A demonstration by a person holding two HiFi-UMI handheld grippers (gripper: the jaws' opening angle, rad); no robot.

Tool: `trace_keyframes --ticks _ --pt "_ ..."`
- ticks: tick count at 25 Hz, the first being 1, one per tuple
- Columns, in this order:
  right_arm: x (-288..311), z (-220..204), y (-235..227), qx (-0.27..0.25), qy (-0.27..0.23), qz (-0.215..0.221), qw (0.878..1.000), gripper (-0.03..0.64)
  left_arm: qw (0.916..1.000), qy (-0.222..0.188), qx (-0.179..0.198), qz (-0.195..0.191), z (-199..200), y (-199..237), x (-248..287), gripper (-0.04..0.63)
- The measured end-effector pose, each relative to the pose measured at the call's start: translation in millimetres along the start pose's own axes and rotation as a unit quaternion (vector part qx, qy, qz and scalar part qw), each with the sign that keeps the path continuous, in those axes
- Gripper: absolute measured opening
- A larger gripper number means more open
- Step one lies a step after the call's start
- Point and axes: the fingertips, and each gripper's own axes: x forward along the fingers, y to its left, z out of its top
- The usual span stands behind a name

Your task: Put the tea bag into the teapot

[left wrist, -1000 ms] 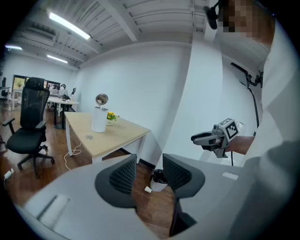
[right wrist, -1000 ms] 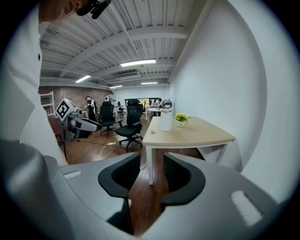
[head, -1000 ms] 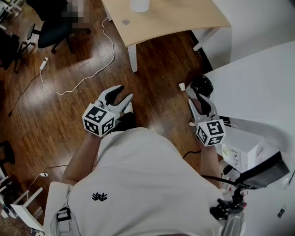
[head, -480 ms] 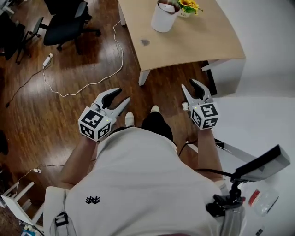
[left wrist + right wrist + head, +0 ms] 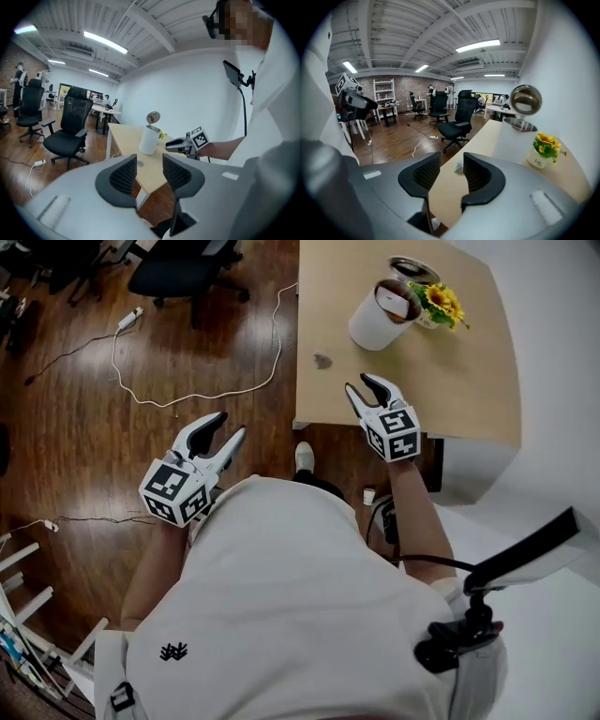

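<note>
We hold the right gripper (image 5: 359, 383) at the near edge of the tabletop (image 5: 469, 381). Its jaws stand apart with nothing between them, probably ready for the first pick. The left gripper (image 5: 231, 426) is also open and empty. It hangs over the wooden floor (image 5: 112, 465), well apart from the tabletop, so we think it only waits.

The tea bag (image 5: 323, 361) lies flat on the tabletop, just ahead of the right gripper and slightly to its left. It looks like a small greyish crumpled patch, and we cannot make out a string.

The white teapot (image 5: 375, 324) stands farther ahead, with its lid (image 5: 412, 268) flipped up, presumably to receive the bag.
</note>
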Motion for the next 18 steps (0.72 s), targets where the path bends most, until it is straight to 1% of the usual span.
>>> trace_keyframes --ticks 4,9,14,18 --pt "61.2 -9.6 -18.3 -0.041 0.034 0.051 0.997 0.147 0.9985 -0.009 -0.011 0.053 7.7 10.8 10.7 0.164" --pt "131.6 -40.8 -26.5 -0.080 0.084 0.106 0.988 0.147 0.9906 -0.016 -0.041 0.130 4.9 19.1 4.2 0.164" --pt "179.1 -63.7 -26.2 -0.104 0.124 0.131 0.978 0.147 0.9813 -0.015 -0.061 0.182 -1.0 29.1 -5.8 0.166" --pt "200.0 -77.1 -20.2 -0.130 0.151 0.144 0.969 0.147 0.9767 -0.011 -0.068 0.203 -1.6 33.5 -11.6 0.165"
